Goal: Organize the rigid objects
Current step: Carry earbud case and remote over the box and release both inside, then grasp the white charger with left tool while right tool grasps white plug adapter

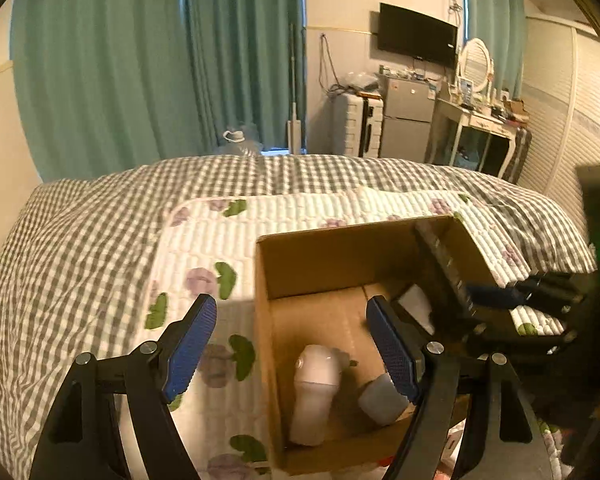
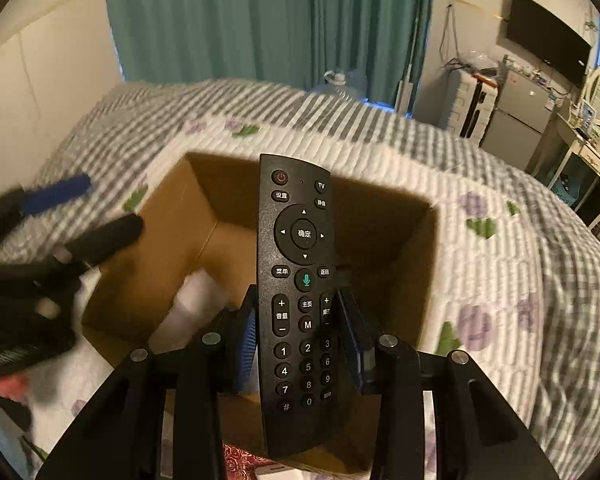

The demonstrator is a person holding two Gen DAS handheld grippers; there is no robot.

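Right fingers (image 2: 304, 344) clamp one remote (image 2: 296, 280); left fingers (image 1: 292, 344) released; box (image 1: 332, 256) holds two bottles (image 1: 314, 396).

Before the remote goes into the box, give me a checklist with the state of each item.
1. Right claw shut on the remote: ok, blue pads press both its long edges.
2. Remote over the cardboard box: ok, its top end hangs above the open box.
3. Free floor inside the box: ok, bare cardboard shows beyond the white bottle and the grey container.
4. Left claw out of the way: not ok, its right finger hangs over the box.
5. Left claw empty: ok, open with nothing between the pads.
6. Box steady on the quilt: cannot tell.
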